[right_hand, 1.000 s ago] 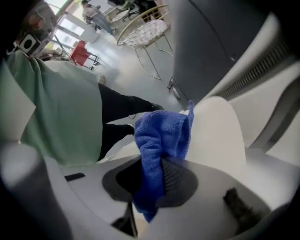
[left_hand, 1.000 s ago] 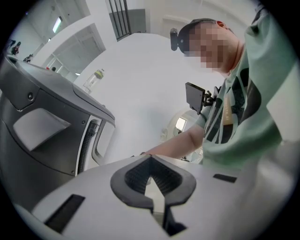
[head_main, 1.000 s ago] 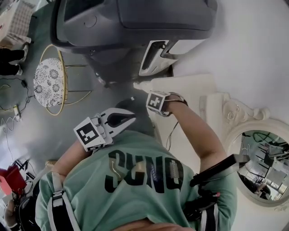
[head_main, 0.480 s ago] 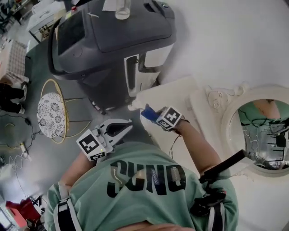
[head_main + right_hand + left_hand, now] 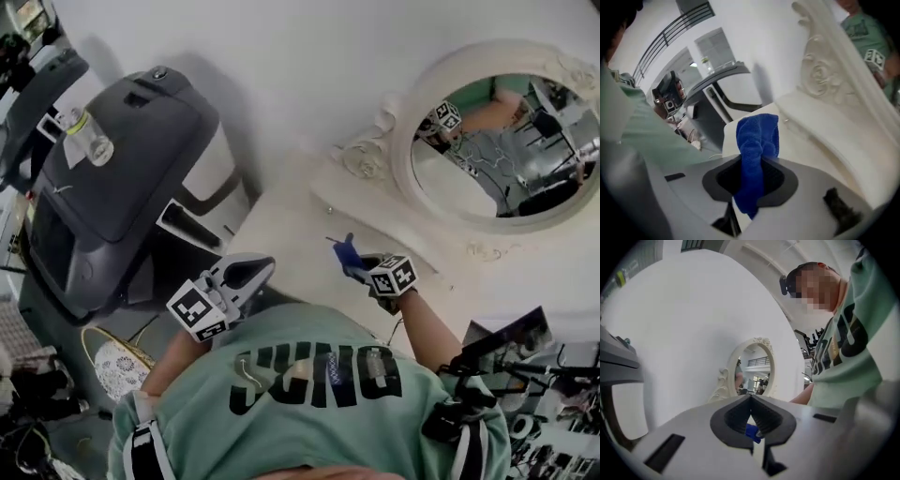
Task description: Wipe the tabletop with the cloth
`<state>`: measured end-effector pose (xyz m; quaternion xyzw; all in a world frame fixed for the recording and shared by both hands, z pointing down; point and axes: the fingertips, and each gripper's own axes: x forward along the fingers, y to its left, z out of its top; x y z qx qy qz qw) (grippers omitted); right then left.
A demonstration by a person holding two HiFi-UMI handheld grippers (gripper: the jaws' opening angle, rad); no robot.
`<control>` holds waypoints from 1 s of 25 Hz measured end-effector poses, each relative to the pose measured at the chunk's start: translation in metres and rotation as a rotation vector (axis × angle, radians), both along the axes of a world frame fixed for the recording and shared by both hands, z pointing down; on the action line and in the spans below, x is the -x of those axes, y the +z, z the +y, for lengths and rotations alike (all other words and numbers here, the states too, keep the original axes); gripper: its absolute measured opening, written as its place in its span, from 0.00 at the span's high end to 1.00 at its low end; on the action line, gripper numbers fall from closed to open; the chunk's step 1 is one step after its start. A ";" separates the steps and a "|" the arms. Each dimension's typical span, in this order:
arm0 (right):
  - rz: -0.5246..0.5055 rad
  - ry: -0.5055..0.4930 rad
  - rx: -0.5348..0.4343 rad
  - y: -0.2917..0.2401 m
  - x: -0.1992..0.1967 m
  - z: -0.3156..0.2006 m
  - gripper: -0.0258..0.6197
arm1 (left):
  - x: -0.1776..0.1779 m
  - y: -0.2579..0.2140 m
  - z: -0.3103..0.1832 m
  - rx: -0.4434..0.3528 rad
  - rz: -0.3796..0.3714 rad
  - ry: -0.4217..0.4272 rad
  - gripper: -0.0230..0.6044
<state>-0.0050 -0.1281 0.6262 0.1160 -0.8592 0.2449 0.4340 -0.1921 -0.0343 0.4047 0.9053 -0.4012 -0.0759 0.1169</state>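
Head view, looking steeply down on a person in a green shirt; a cream tabletop sits at the frame's centre, against a plain white wall that fills the 12 o'clock area. At 2 o'clock an oval mirror in an ornate cream frame stands at the tabletop's back. At 9 o'clock is a dark grey machine with a clear bottle on it; at 7 o'clock, on the grey floor, is a round stool with a patterned seat.

The right gripper hangs over the tabletop just right of centre; its jaws are pressed together on a bunched blue cloth, which sticks out past their tips toward 11 o'clock; whether the cloth touches the surface cannot be told. The left gripper is at 8 o'clock of the cloth, by the table's near edge; its jaw tips meet, with nothing between them.
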 end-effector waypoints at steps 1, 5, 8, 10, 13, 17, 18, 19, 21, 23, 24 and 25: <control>-0.003 0.056 -0.042 -0.007 -0.007 -0.013 0.84 | -0.004 -0.001 -0.006 0.004 -0.003 0.033 0.95; 0.050 0.160 -0.263 -0.030 -0.007 -0.071 0.84 | -0.009 -0.004 -0.025 0.013 -0.010 0.166 0.95; 0.134 0.070 -0.432 -0.034 0.034 -0.121 0.84 | -0.005 0.003 -0.025 0.049 -0.014 0.194 0.95; 0.216 -0.043 -0.554 -0.026 0.070 -0.157 0.84 | 0.002 0.011 -0.022 0.081 -0.027 0.180 0.95; 0.305 -0.178 -0.698 -0.010 0.124 -0.208 0.84 | 0.015 0.023 -0.013 0.135 -0.063 0.126 0.95; 0.363 -0.238 -0.764 0.016 0.170 -0.247 0.84 | 0.031 0.034 -0.003 0.212 -0.115 0.015 0.95; 0.370 -0.234 -0.772 0.021 0.172 -0.253 0.84 | 0.030 0.036 -0.002 0.230 -0.119 -0.009 0.95; 0.367 -0.220 -0.781 0.023 0.169 -0.257 0.84 | 0.024 0.036 -0.002 0.244 -0.119 -0.028 0.95; 0.348 -0.173 -0.788 0.022 0.151 -0.261 0.84 | 0.006 0.037 -0.005 0.255 -0.123 -0.045 0.95; 0.328 -0.126 -0.769 0.022 0.118 -0.257 0.84 | -0.021 0.036 -0.010 0.252 -0.133 -0.028 0.95; 0.329 -0.114 -0.765 0.022 0.096 -0.252 0.84 | -0.039 0.035 -0.014 0.248 -0.139 -0.010 0.95; 0.342 -0.106 -0.769 0.023 0.070 -0.247 0.84 | -0.059 0.032 -0.018 0.242 -0.145 0.014 0.95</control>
